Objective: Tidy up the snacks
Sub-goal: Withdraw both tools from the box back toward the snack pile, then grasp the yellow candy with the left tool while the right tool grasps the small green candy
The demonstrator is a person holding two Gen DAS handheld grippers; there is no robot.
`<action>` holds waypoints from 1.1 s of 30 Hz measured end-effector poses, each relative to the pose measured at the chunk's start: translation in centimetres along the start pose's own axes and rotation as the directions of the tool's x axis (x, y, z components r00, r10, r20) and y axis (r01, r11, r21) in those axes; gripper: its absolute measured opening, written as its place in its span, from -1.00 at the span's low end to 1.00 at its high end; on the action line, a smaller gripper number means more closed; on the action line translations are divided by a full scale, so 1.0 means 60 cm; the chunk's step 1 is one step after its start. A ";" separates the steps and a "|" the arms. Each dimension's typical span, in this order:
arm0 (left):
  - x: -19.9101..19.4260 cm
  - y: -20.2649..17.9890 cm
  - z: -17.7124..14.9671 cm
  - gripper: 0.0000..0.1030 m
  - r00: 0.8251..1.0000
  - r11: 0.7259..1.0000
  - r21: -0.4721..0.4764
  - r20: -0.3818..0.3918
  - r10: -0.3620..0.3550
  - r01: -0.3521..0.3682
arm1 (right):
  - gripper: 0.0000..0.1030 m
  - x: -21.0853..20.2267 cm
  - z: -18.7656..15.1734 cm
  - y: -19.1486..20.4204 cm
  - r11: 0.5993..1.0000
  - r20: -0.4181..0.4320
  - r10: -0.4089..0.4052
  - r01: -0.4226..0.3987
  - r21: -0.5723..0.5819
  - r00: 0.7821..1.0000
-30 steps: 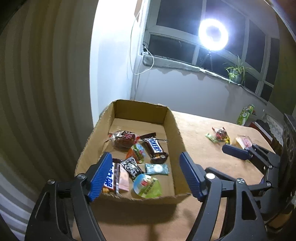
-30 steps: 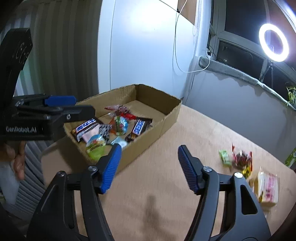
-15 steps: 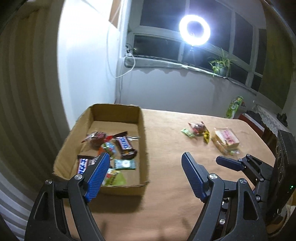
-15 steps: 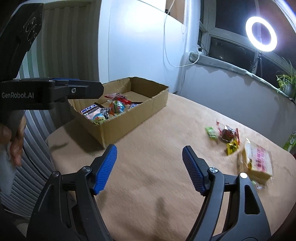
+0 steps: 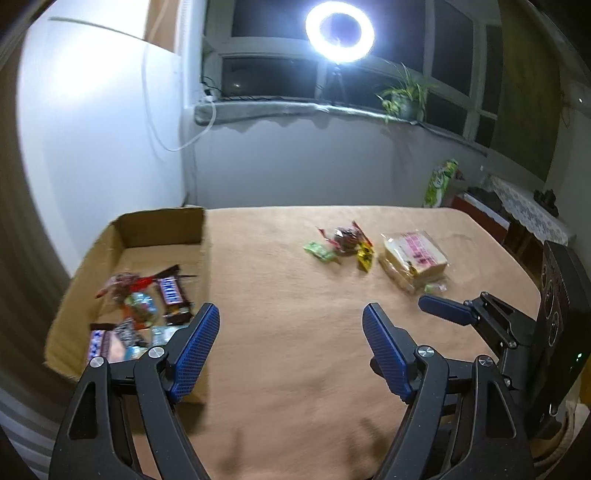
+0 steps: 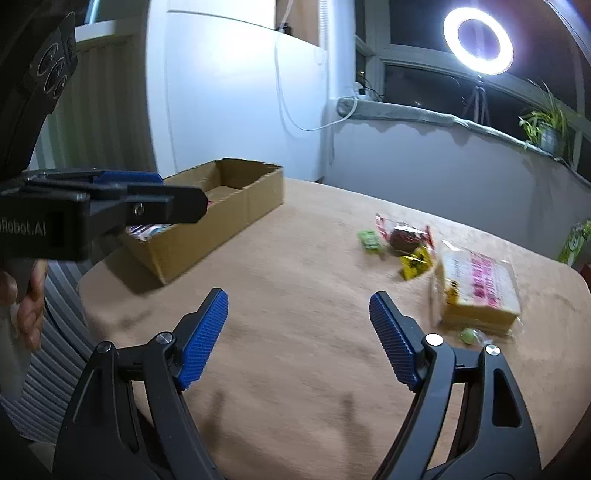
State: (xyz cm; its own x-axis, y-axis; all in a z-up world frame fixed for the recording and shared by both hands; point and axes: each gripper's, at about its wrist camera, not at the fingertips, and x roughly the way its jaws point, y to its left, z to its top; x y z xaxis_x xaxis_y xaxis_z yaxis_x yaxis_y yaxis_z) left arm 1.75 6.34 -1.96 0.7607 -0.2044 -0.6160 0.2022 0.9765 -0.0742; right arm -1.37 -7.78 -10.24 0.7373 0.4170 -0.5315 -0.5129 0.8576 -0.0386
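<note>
A cardboard box [image 5: 159, 225] [image 6: 207, 240] sits at the table's left and holds several snacks, among them a Snickers bar [image 5: 171, 291]. Loose on the table lie a green candy [image 5: 318, 251] [image 6: 369, 239], a dark red-wrapped candy [image 5: 345, 236] [image 6: 404, 236], a yellow packet [image 5: 365, 254] [image 6: 415, 263], a clear pack of bread or cake [image 5: 413, 256] [image 6: 478, 290] and a small green sweet [image 6: 468, 335]. My left gripper [image 5: 290, 343] is open and empty, right of the box. My right gripper [image 6: 297, 332] is open and empty above bare table, left of the pack.
The tan table [image 5: 288, 288] ends in a rounded front-left corner [image 6: 92, 280]. A green bag [image 5: 441, 181] stands past the far right edge. A ring light [image 5: 340, 31] and a potted plant [image 5: 402, 99] are at the window sill.
Both grippers have swung right, away from the box and toward the loose snacks. Both stay open and empty. The snacks have not moved.
</note>
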 end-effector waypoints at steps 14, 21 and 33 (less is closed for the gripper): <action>0.079 -0.070 0.018 0.55 0.991 0.992 0.052 -0.079 -0.109 0.113 | 0.59 -0.008 -0.024 -0.107 0.989 -0.025 -0.098 0.100 0.106 0.995; 0.136 -0.086 0.025 0.55 0.976 0.983 0.030 -0.130 -0.176 0.182 | 0.59 -0.010 -0.035 -0.179 0.974 -0.072 -0.146 0.156 0.166 0.987; 0.247 -0.107 0.061 0.55 0.947 0.965 0.001 -0.194 -0.257 0.262 | 0.59 0.006 -0.049 -0.247 0.964 -0.152 -0.153 0.181 0.193 0.976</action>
State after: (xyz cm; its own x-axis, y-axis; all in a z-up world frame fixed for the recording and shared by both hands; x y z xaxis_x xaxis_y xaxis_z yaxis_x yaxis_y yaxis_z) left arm 13.97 -3.21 -7.74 0.5488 -0.4314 -0.7160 0.3954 0.8886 -0.2323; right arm 5.18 -21.24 -12.34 0.7318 0.2301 -0.6415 -0.2759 0.9607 0.0299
